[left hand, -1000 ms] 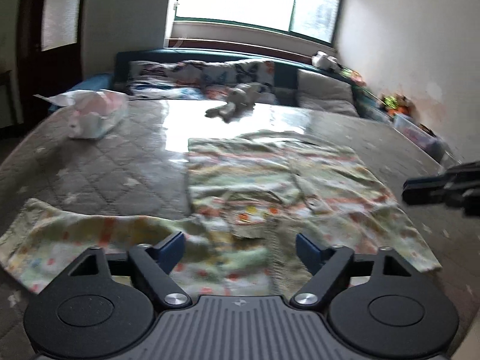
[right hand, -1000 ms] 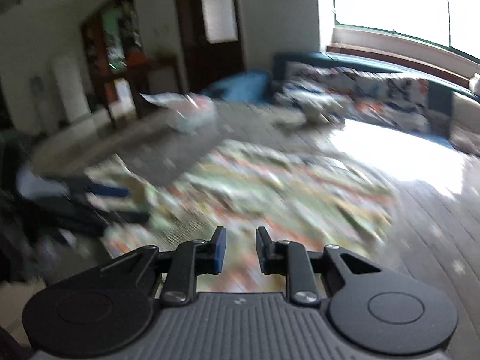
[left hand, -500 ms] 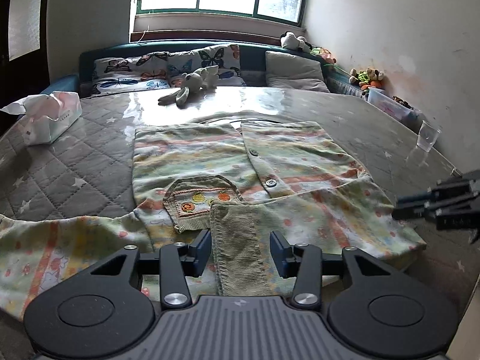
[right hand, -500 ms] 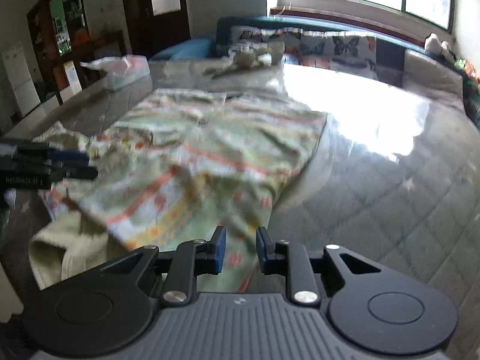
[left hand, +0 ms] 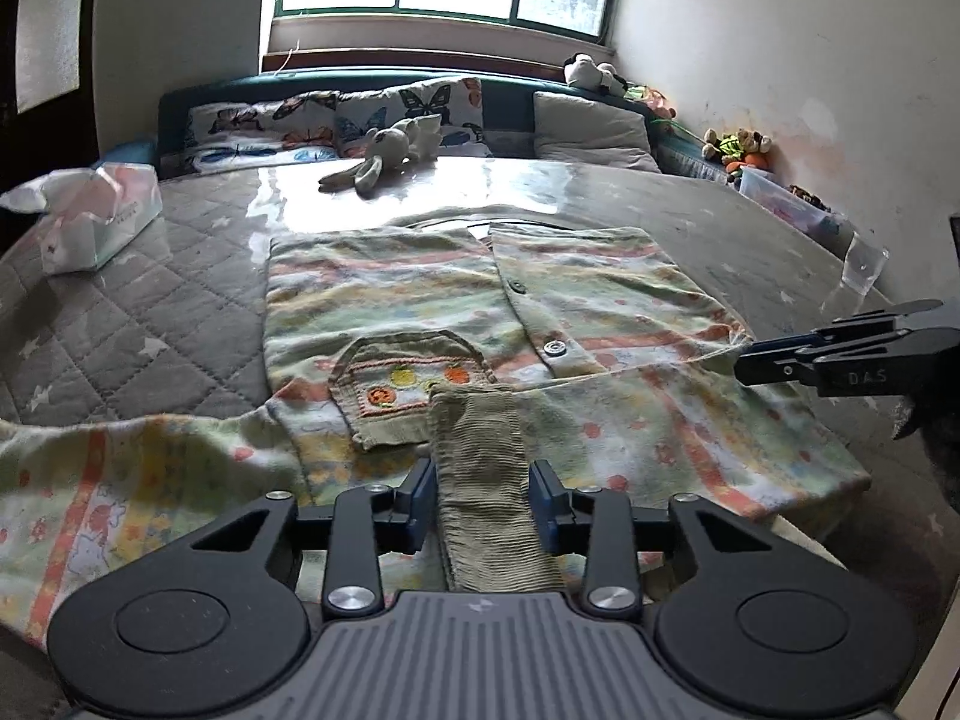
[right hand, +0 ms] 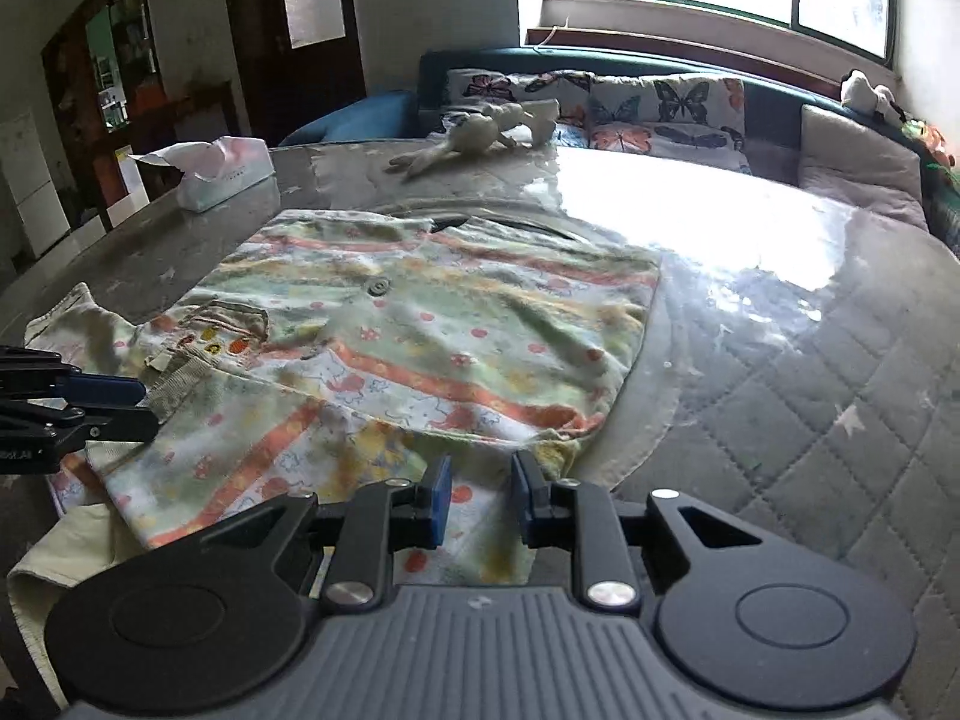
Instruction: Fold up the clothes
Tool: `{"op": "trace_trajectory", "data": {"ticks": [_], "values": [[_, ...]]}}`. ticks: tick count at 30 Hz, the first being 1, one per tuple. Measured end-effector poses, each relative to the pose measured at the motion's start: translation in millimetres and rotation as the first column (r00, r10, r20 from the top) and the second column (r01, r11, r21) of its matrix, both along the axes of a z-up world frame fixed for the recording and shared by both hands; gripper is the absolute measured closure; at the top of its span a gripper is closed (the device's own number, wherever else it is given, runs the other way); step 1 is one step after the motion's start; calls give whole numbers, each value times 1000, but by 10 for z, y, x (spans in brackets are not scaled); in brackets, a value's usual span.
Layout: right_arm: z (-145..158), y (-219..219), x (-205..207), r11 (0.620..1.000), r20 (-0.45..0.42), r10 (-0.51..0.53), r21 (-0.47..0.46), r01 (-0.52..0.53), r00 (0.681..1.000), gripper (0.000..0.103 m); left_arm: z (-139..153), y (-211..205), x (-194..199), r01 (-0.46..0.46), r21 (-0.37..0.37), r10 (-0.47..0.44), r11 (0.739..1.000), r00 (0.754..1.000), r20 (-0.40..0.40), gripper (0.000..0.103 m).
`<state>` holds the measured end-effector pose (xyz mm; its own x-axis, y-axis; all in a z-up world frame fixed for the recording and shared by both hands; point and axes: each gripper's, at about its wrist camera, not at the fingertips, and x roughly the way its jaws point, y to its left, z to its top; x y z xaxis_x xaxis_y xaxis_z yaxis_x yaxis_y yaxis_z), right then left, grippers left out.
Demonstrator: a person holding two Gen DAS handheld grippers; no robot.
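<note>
Patterned shirt point(left hand: 480, 324) spread flat on the quilted table point(left hand: 150, 324) ahead of both grippers.

The left gripper point(left hand: 483, 501) stands partly spread, its blue pads on either side of the ribbed cuff point(left hand: 486, 480); contact cannot be told. The right gripper point(right hand: 478, 495) is narrowly parted over the shirt's near hem, gripping nothing visible. Only the left view shows the clear plastic cup point(left hand: 864, 264) far right; only the right view shows the dark doorway point(right hand: 294, 30) beyond the tissue box point(right hand: 222, 171) to its left.
</note>
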<state>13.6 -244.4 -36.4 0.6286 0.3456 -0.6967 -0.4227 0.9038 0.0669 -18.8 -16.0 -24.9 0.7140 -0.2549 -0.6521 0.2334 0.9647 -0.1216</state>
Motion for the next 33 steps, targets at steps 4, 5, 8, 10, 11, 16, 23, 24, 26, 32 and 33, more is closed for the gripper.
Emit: {"op": "trace_trajectory", "data": {"ticks": [4,5,8,10,11,16,23,24,26,32,33], "values": [[-24,68,-35,1000,5,16,-22,-16,1000,76,10,132,-36,-56,-9,56,998,998,-3,66],[-32,74,-37,1000,6,15,-26,-15,1000,76,17,204,-53,-85,-6,85,996,996,-2,66],[-13,97,-57,1000,14,11,-24,-11,1000,72,40,418,-105,-171,3,171,985,985,2,64],[28,144,-87,999,17,36,-10,-35,999,72,55,561,-140,-227,8,227,974,974,4,54],[45,188,-108,998,19,56,-6,-56,998,72,63,633,-157,-255,11,255,967,967,6,53],[113,484,-235,984,29,177,16,-178,984,70,100,991,-243,-391,24,391,920,920,14,45],[7,887,-340,953,5,302,3,-302,953,67,120,1490,-372,-568,50,567,821,823,34,39],[-22,925,-346,951,-4,308,-4,-308,951,67,115,1563,-388,-590,50,589,806,808,34,39],[-34,975,-372,949,1,315,-16,-315,949,65,103,1682,-394,-627,50,626,778,779,30,39],[0,938,-382,951,2,311,-9,-311,951,64,40,2002,-327,-706,52,706,706,708,21,40],[5,927,-383,951,1,309,-8,-309,951,64,22,2044,-302,-711,50,712,701,702,15,40]]}}
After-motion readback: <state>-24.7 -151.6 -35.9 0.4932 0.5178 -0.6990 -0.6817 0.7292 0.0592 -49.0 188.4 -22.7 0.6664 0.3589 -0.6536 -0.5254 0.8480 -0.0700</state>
